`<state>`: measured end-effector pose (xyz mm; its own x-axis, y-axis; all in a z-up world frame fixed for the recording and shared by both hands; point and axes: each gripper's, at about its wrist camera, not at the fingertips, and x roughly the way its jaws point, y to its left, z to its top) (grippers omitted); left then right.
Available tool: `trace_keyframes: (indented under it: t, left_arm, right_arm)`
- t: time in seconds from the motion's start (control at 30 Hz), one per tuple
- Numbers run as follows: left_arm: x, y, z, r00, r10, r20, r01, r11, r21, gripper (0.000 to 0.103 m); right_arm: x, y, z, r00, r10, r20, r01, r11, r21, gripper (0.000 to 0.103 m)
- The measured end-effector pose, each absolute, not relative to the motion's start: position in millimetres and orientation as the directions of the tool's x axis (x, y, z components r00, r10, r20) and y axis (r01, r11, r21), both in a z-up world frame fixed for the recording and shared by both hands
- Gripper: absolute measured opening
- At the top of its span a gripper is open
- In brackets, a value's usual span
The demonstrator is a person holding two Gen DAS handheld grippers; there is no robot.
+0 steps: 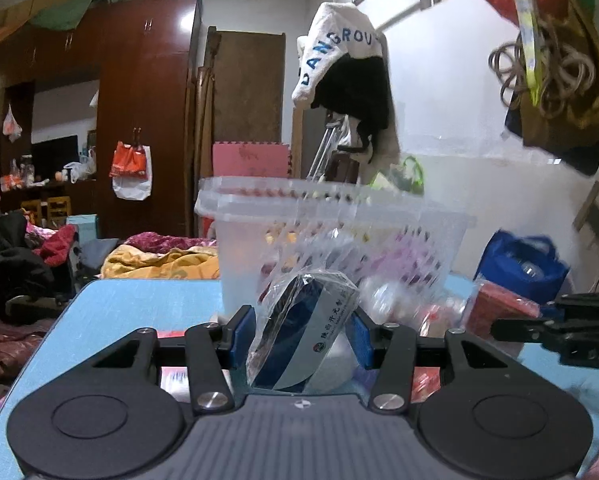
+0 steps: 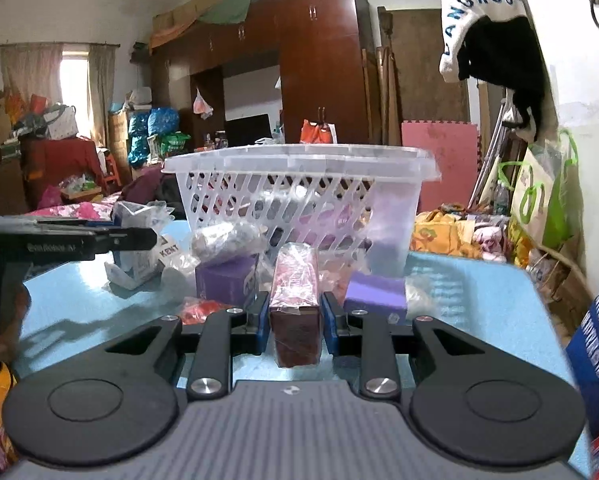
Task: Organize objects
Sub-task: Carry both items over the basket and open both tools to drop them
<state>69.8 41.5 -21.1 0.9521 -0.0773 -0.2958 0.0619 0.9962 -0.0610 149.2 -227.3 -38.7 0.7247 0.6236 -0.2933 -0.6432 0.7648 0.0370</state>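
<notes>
My left gripper (image 1: pixel 301 330) is shut on a blue-and-white box in clear wrap (image 1: pixel 299 332), held tilted just in front of the clear plastic basket (image 1: pixel 331 216). My right gripper (image 2: pixel 293 316) is shut on a dark red box in clear wrap (image 2: pixel 295 300), standing upright between the pads, in front of the same basket (image 2: pixel 299 168). The basket holds several wrapped items. The left gripper shows at the left of the right wrist view (image 2: pixel 79 244); the right gripper shows at the right of the left wrist view (image 1: pixel 559 328).
On the light blue table (image 2: pixel 479 304) lie two purple boxes (image 2: pixel 223 280) (image 2: pixel 375 296), a white Kent carton (image 2: pixel 139 236), a wrapped grey bundle (image 2: pixel 227 240) and red packets (image 2: pixel 195 308). A blue bag (image 1: pixel 523 264) stands at the right. Clothes hang above (image 1: pixel 347 64).
</notes>
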Motion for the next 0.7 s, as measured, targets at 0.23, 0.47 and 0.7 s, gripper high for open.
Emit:
trace_keyframes:
  t: [0.23,0.47,0.7]
  left_arm:
    - [70,32,44,0.973,-0.113,-0.200,0.111,0.994,-0.023,0.054]
    - [142,20,92,0.971,-0.075,-0.226,0.069,0.997,-0.034,0.054]
    - [217,19,83,0.929,-0.066,-0.363,0.048,0.997,-0.059,0.054]
  right_arm:
    - [155,-220,25,0.789,0.569,-0.232,-0.591,0.806,-0.032,0.030]
    - [207,-186,72,0.802,0.539,-0.258,-0.569,0.821,-0.054,0.030]
    - [251,-170,63,0.782,0.522,-0.341,-0.560,0.828,-0.018,0.030]
